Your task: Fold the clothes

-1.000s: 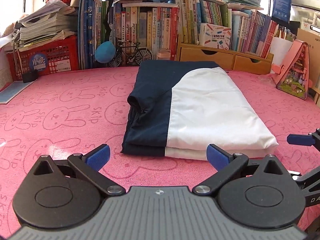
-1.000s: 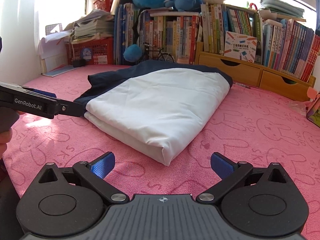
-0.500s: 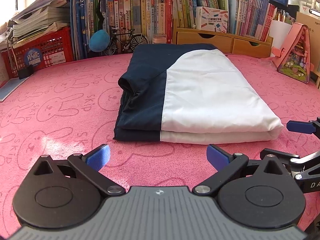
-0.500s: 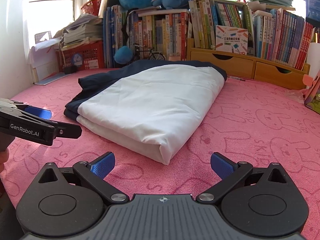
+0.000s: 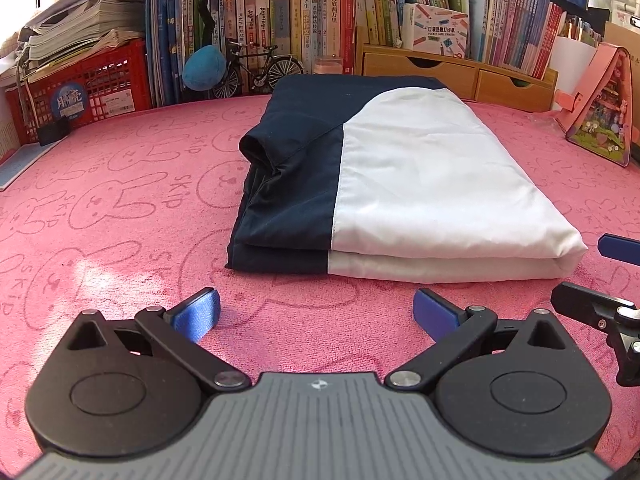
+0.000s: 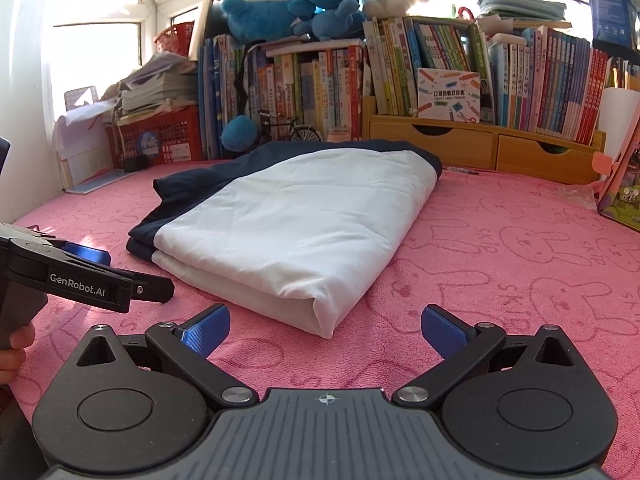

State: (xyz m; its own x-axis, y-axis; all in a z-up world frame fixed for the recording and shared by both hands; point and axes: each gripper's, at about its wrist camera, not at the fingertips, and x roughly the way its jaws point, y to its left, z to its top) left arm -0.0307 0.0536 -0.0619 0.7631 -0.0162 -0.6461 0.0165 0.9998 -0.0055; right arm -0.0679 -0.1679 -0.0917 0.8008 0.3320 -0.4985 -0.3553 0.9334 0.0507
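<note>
While the folded garment [image 5: 400, 184] — navy on one side, white on the other — lies flat on the pink rabbit-print cloth [image 5: 120, 200], both grippers hover just short of its near edge. The left gripper [image 5: 316, 312] has its blue fingers [image 5: 198, 314] spread wide, holding nothing; the right gripper [image 6: 325, 330] is likewise wide apart and empty. Behind the garment stand a row of books [image 6: 320, 84] and a red crate [image 5: 80, 88].

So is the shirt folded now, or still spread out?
Folded. The shirt lies as a compact rectangle on the pink mat, with stacked layers showing along its near edge. Both grippers are open and clear of it.
</note>
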